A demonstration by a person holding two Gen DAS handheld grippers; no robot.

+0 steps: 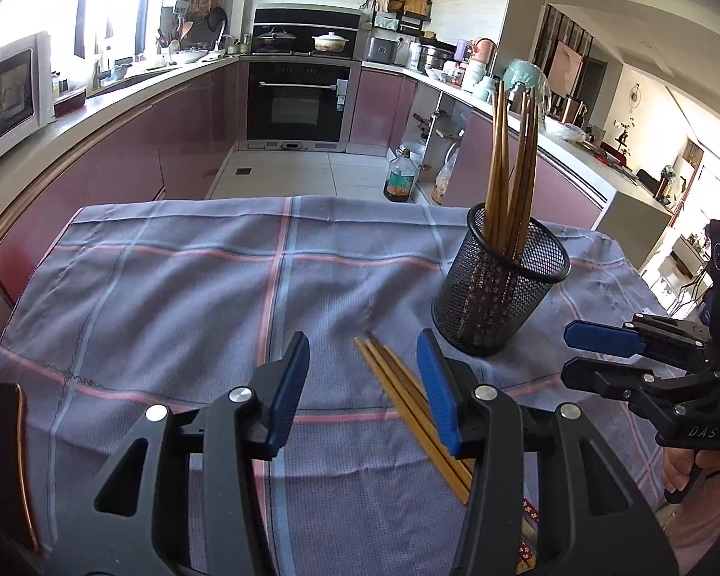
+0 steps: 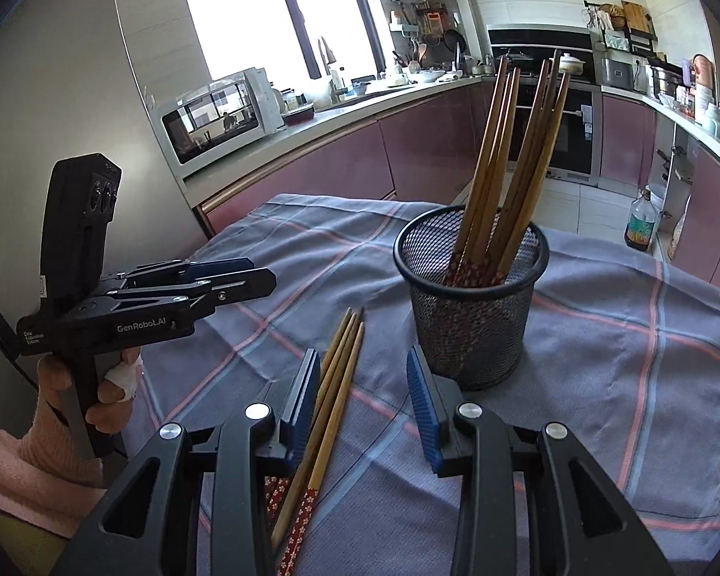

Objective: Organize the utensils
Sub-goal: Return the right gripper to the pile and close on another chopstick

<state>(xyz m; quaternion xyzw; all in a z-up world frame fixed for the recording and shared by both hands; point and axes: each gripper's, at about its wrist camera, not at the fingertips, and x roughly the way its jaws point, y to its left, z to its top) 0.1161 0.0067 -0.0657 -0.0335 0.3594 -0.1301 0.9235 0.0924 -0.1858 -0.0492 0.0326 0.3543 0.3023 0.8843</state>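
A blue-grey checked cloth (image 1: pixel 177 288) covers the whole bench, so nothing of the bench top itself shows; the cloth's near edge is cut off behind the claw bodies in both views.

On the cloth stands a black mesh cup (image 2: pixel 470 297), upright, with a bunch of wooden chopsticks (image 2: pixel 509 153) fanned out of it, thin ends up. Their patterned red ends are only dimly visible through the mesh, and how many there are is hard to count.

The left claw (image 1: pixel 362 384) hangs above the cloth with its jaws partly apart and nothing gripped. The right claw (image 2: pixel 362 398) is likewise partly open and holds nothing.

Just in front of the cup lie loose chopsticks (image 2: pixel 333 398), about three, flat on the cloth and close together. In the right wrist view they run beside the inner face of the claw's left finger; whether they touch it cannot be told, and their red patterned ends pass out of sight under the claw body. In the left wrist view their lower part is hidden behind the right-hand finger.

A hand (image 2: pixel 105 398) in a pink sleeve grips the left claw's handle, partly cut off at the frame edge.
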